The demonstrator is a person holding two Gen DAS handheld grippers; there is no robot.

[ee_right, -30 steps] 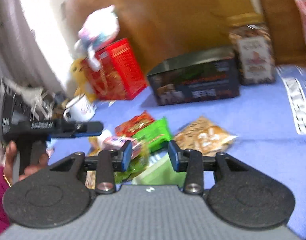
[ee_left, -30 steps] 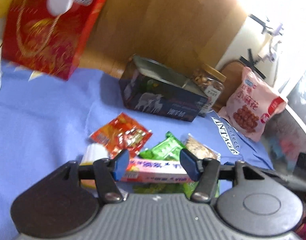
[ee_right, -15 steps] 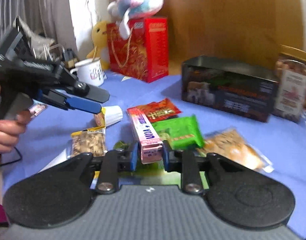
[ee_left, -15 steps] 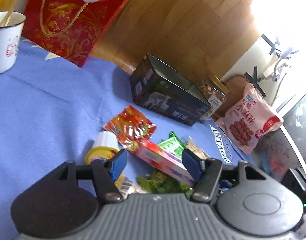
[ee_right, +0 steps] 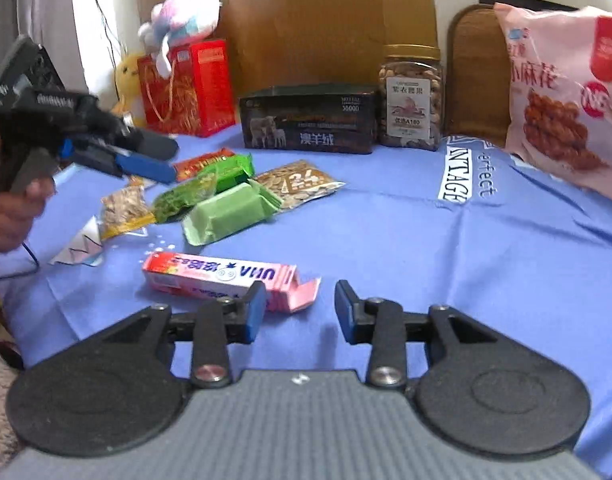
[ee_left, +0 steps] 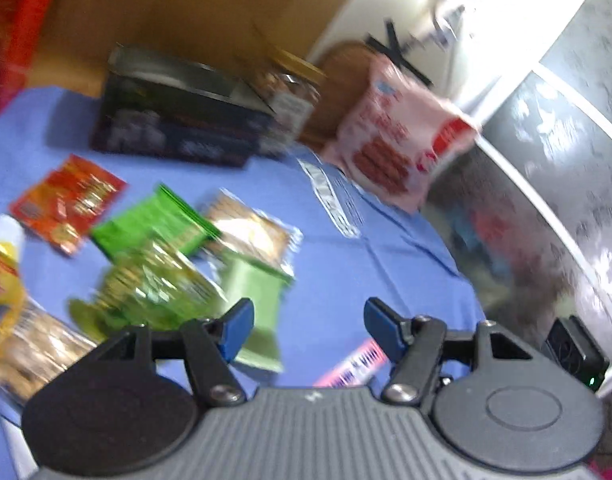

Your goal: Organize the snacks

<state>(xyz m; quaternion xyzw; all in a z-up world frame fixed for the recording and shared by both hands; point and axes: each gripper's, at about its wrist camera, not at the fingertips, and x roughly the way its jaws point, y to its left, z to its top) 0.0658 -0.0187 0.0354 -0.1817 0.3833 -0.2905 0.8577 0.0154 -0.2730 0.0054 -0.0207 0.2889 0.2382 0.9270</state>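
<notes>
Early on, I'd say: pink box [ee_right: 220,280] lies alone on the blue cloth [ee_right: 426,260], just in front of the right gripper [ee_right: 300,306], w/ the other packets [ee_right: 226,208] in a loose pile further back-left. Box lies flat, long axis across the view, torn flap toward the gripper. Right jaws are opening w/ nothing between; left gripper [ee_left: 308,330] open, empty.
</notes>
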